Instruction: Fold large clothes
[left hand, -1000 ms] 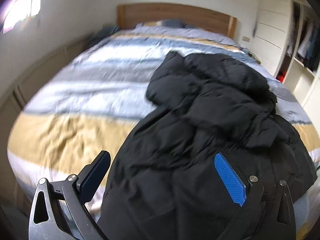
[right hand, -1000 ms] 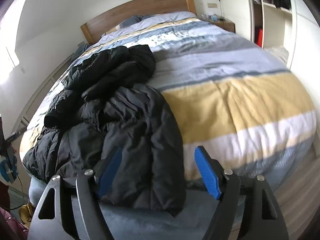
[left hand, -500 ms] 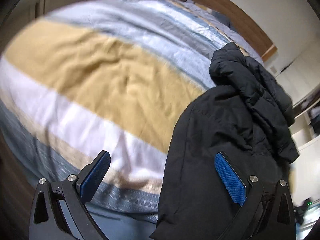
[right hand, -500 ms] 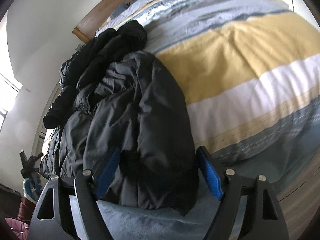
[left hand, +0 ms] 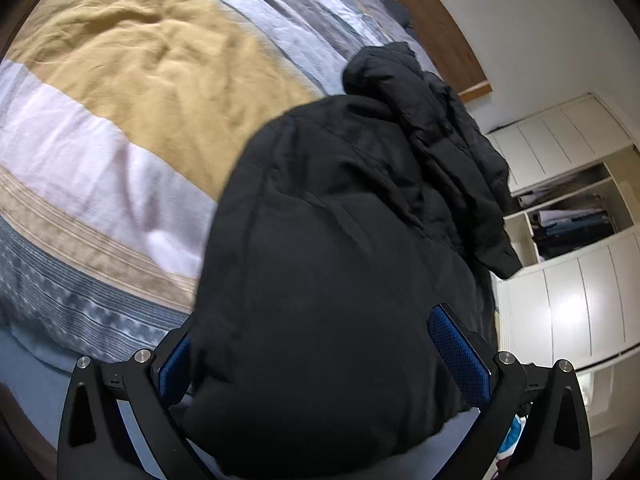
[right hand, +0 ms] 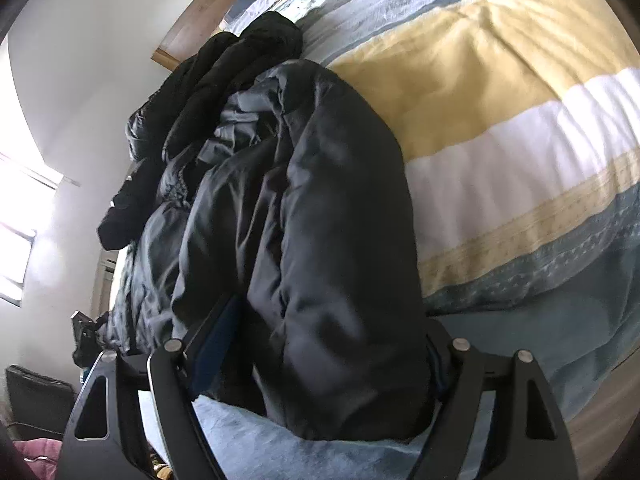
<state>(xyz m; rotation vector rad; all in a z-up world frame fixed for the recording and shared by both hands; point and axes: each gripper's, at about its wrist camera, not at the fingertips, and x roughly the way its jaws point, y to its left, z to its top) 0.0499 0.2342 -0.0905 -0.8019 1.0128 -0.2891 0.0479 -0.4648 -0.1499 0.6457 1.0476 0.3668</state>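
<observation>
Both claws have dropped to the bulky black padded jacket (left hand: 340,260) at the striped bed's (left hand: 120,100) foot. Left gripper (left hand: 324,360) and right gripper (right hand: 316,364) straddle its hem, gaping wide, unclenched. Soft, slippery; grip hem corners.

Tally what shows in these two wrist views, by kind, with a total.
Black jacket: 1
Striped bed cover: 1
Wooden headboard: 1
Wardrobe: 1
Window: 1
Grippers: 2, left gripper, right gripper
Total: 7
</observation>
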